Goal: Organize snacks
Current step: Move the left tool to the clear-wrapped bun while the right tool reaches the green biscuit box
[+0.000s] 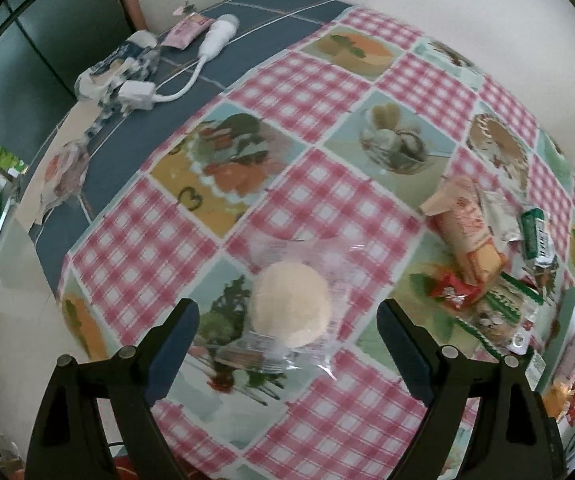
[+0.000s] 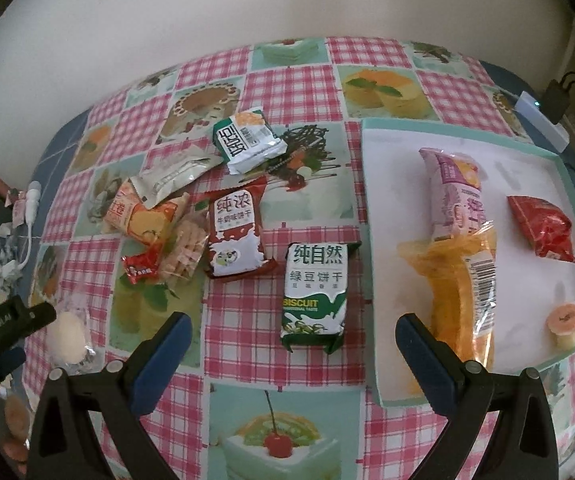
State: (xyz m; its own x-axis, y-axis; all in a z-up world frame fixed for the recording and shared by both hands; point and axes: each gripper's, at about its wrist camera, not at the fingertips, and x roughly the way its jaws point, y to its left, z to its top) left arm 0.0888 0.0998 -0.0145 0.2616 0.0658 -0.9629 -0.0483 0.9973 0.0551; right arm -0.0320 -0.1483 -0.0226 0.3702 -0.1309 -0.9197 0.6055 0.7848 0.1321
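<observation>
the left gripper [image 1: 287, 344], jaws released, should centre on the round cake [image 1: 291, 304] low in frame; the right gripper [image 2: 291, 354] hangs released.

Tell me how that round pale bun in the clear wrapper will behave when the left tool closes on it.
The wrapped bun looks soft and probably light, so a hard squeeze may squash it. Its clear film is loose and glossy, so it may crinkle and slide between the fingers. Lying flat on the tablecloth, it seems unlikely to roll.
</observation>
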